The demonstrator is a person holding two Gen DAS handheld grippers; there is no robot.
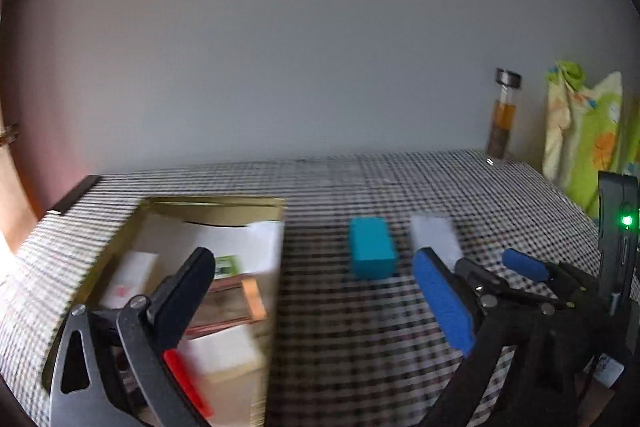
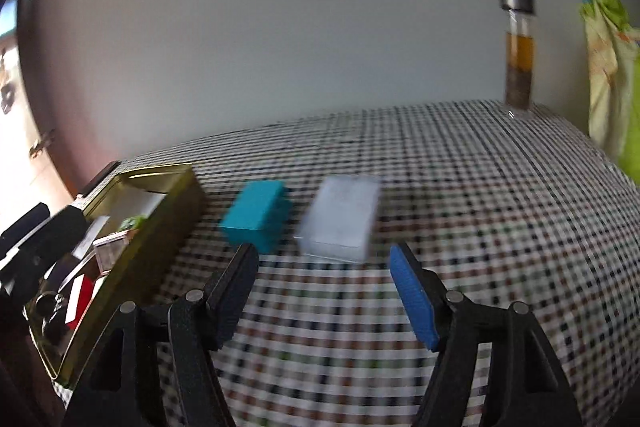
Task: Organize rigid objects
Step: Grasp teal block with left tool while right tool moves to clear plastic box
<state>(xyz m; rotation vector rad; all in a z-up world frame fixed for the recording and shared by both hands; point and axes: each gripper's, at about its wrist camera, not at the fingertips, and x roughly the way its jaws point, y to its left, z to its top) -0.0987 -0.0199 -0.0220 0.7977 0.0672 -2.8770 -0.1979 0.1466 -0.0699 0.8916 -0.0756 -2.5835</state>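
While both jaws stand apart with nothing between them, the right hand-held gripper (image 2: 324,291) faces the white box (image 2: 340,223) lying just beyond its tips on the checked tabletop (image 2: 480,207). The left hand-held gripper (image 1: 316,303) is spread wide and equally empty, its near finger hanging over the gold tin tray (image 1: 120,239) at the left.

A teal box (image 2: 256,215) sits just left of the white one, with little room between them. I judge that to be the main hazard: a jaw coming down on the white box could clip the teal one and shove it askew, or pinch both together.

Strong blur suggests fast movement, so a hasty close might catch only a corner and let the box twist out.

Small boxes and cards already crowd the tray; another piece dropped in carelessly could land tilted on the rim or ride up on its neighbours.

Far right, a glass bottle (image 2: 519,55) of amber liquid stands upright near the tabletop's far edge, well apart from the boxes but exposed to a wide swing.
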